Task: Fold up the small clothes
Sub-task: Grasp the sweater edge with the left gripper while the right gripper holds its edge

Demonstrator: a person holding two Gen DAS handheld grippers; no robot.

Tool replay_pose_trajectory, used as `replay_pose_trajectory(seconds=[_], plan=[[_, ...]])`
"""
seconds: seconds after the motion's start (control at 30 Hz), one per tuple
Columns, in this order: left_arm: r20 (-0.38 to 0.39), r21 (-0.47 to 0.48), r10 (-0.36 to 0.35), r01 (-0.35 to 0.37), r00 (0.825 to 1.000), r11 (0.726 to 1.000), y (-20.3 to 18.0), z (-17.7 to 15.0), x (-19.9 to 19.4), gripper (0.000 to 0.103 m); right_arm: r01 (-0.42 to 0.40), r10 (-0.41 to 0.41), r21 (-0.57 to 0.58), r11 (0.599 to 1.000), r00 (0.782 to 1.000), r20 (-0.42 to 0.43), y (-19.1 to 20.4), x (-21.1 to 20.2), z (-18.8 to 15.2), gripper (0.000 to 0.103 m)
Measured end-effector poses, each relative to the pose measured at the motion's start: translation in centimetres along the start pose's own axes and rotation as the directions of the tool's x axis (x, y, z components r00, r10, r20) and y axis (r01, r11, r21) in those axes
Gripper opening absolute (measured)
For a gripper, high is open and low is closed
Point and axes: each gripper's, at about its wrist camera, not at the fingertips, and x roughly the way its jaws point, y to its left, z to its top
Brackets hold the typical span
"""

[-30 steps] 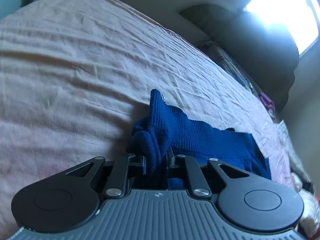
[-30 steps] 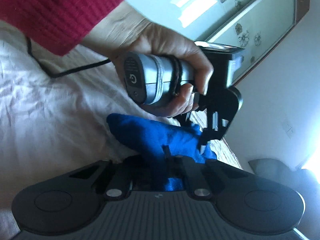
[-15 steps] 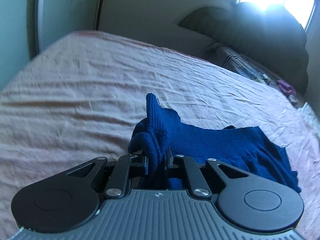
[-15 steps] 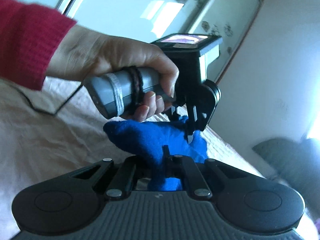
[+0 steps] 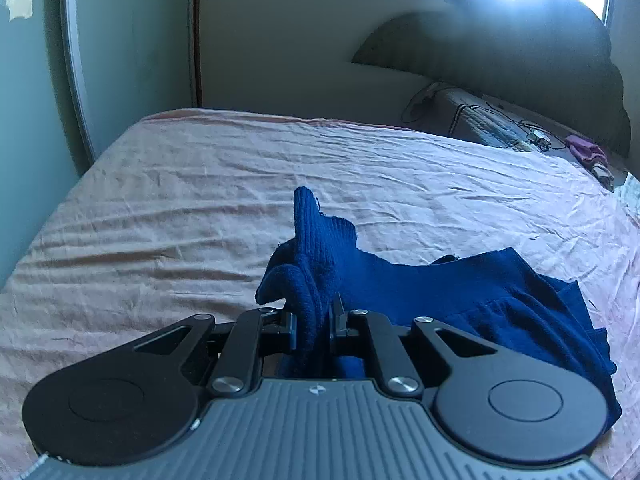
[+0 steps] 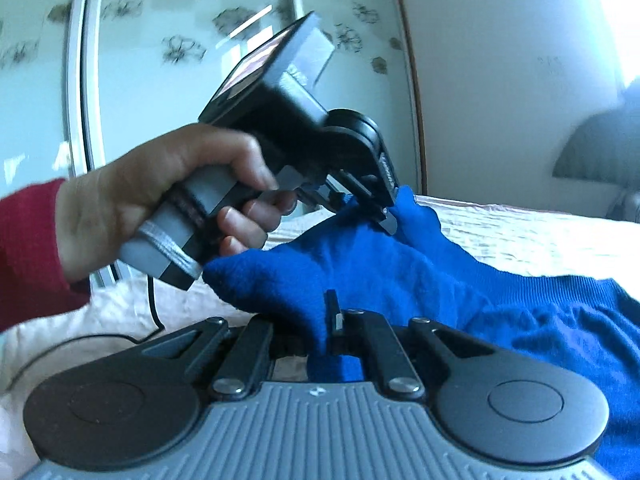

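Observation:
A dark blue knit garment (image 5: pixel 460 292) hangs between both grippers above the pink bedsheet (image 5: pixel 180 208). My left gripper (image 5: pixel 314 324) is shut on a bunched ribbed edge of the blue garment that sticks up between its fingers. In the right wrist view my right gripper (image 6: pixel 326 330) is shut on another edge of the blue garment (image 6: pixel 400 264). The left gripper (image 6: pixel 386 216) shows there too, held by a hand in a red sleeve, pinching the cloth just beyond. The rest of the garment trails down to the right onto the bed.
Dark pillows (image 5: pixel 500 56) and a quilted bag with cables (image 5: pixel 480 120) lie at the head of the bed under a bright window. A mirrored wardrobe door (image 6: pixel 180 60) stands at the left. A black cable (image 6: pixel 100 336) crosses the sheet.
Both grippers have levelled out and swung so more wall and wardrobe show. The garment stays gripped in both, and more of it now spreads to the right.

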Motion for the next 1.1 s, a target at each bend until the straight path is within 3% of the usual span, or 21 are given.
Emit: replay_pose_trajectory(seconds=[0.4, 1.1], plan=[[0.034, 0.044, 0.010, -0.012, 0.999, 0.999, -3.4, 0.9, -1.2, 0.013, -0.006, -0.001, 0.141, 0.990, 0.999, 0.048, -1.8, -1.2, -1.2, 0.006], [0.075, 0.107, -0.020, 0.012, 0.997, 0.994, -11.2, 1.4, -0.6, 0.013, 0.105, -0.128, 0.227, 0.968, 0.988, 0.087, -3.2, -4.1, -2.4, 0.006]])
